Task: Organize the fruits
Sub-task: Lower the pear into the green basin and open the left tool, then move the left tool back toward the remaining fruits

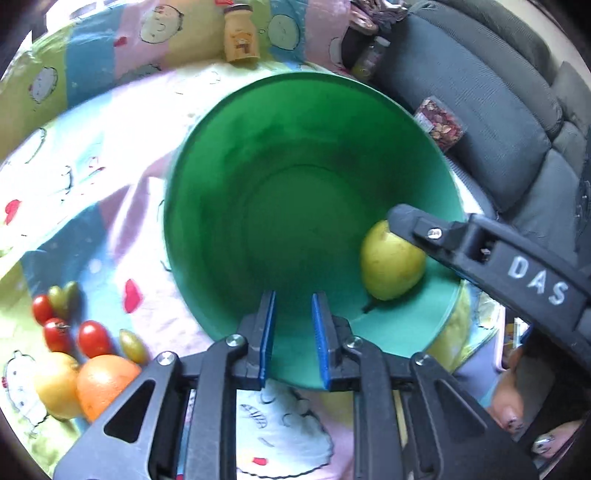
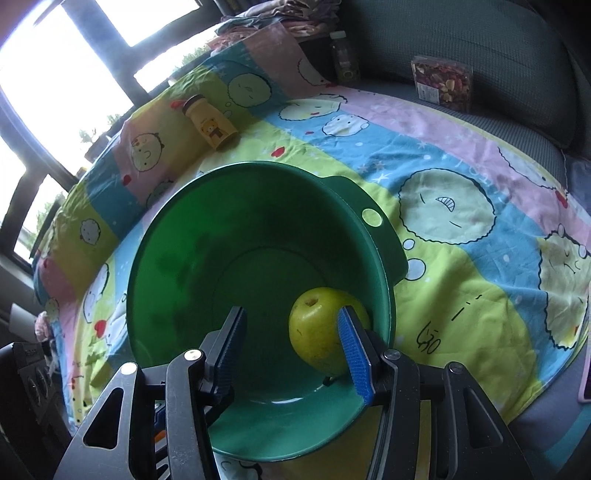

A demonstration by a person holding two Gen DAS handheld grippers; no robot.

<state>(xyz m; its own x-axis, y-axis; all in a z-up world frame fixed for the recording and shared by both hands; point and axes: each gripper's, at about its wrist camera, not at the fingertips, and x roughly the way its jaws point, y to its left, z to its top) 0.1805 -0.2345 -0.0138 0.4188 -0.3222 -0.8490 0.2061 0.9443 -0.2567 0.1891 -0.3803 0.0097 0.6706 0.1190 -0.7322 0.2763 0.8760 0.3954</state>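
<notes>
A green plastic basin (image 1: 229, 155) (image 2: 177, 236) stands on a cartoon-print sheet. A yellow-green pear (image 1: 391, 262) (image 2: 317, 332) lies inside it at the right wall. My right gripper (image 2: 291, 332) is open over the basin, its right finger (image 2: 351, 347) beside the pear and its left finger well apart from it. The right gripper's arm (image 1: 480, 251) shows in the left wrist view, reaching in over the pear. My left gripper (image 1: 293, 321) is open and empty at the basin's near rim. An orange (image 1: 105, 384), a yellow fruit (image 1: 55, 384) and several cherry tomatoes (image 1: 92, 338) lie on the sheet at lower left.
A yellow bottle (image 1: 241, 33) (image 2: 210, 123) stands on the sheet behind the basin. A packet of dried flowers (image 1: 439, 125) (image 2: 441, 83) and a small dark bottle (image 2: 345, 59) rest against the grey sofa back (image 1: 480, 92). Windows are at the left in the right wrist view.
</notes>
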